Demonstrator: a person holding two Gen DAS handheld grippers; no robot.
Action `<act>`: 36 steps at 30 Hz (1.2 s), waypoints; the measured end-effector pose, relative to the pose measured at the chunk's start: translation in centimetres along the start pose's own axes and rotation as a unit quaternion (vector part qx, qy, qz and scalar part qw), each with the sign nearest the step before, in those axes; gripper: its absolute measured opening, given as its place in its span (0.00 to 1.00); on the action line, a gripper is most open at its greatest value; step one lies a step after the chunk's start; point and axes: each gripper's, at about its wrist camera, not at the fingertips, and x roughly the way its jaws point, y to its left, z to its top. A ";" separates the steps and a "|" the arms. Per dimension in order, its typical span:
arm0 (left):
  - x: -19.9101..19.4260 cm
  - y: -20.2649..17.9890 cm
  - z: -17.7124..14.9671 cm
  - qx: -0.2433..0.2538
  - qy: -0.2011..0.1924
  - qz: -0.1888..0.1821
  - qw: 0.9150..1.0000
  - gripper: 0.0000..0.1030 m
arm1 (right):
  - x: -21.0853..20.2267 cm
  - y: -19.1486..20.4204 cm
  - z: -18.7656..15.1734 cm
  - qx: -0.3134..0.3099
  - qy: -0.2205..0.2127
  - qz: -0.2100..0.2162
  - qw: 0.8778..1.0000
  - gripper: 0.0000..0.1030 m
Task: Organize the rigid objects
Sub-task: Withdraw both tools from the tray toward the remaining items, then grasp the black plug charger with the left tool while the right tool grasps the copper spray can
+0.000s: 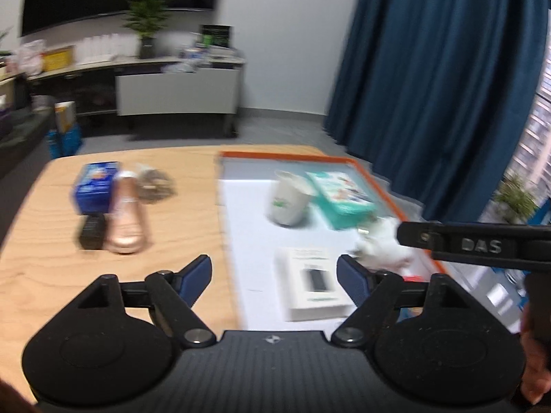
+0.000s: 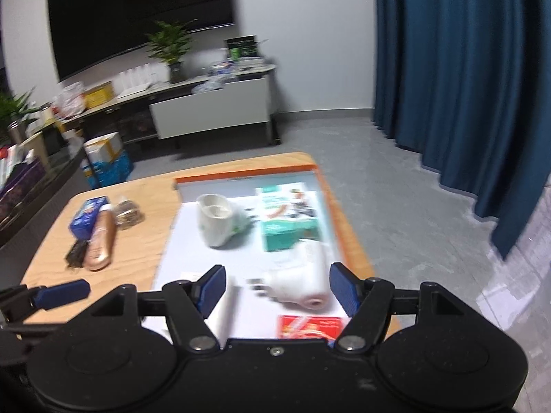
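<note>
left wrist view — left claw point(image 1: 273, 277) open over white box point(image 1: 311, 284); right claw point(image 2: 275, 290) open, empty

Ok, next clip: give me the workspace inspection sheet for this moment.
Surface: wooden table with an orange-edged white mat on its right part.
Job's things: on the mat, white cup, teal box, white box, white device, red packet; off the mat, blue box, rose-gold bottle, small black item.
Clutter: nothing seen.
Grippers: left gripper open, empty; right gripper open, jaws either side of the device.
Cables: nothing seen.
Surroundings: blue curtain, sideboard, plant.
</note>
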 end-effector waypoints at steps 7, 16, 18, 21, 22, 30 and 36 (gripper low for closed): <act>0.2 8.2 0.6 -0.045 -0.005 0.089 0.995 0.80 | 2.2 5.3 0.6 -0.043 0.015 0.045 0.998 0.78; 4.2 14.1 1.7 -0.042 0.019 0.133 0.990 0.78 | 4.4 9.2 0.8 -0.078 0.028 0.071 0.994 0.78; 5.3 14.8 2.0 -0.041 0.024 0.133 0.990 0.77 | 5.0 9.6 0.9 -0.083 0.030 0.069 0.994 0.78; 6.8 15.5 2.5 -0.041 0.030 0.132 0.990 0.77 | 6.0 10.1 1.1 -0.085 0.035 0.073 0.993 0.78; 7.3 15.7 2.4 -0.039 0.035 0.129 0.990 0.76 | 6.3 10.2 1.1 -0.084 0.036 0.074 0.993 0.78; 9.2 16.8 2.6 -0.012 0.041 0.129 0.991 0.51 | 8.9 11.7 1.8 -0.087 0.046 0.089 0.991 0.78; 8.5 17.1 2.5 -0.007 0.043 0.129 0.991 0.36 | 12.3 15.0 2.5 -0.089 0.079 0.130 0.984 0.79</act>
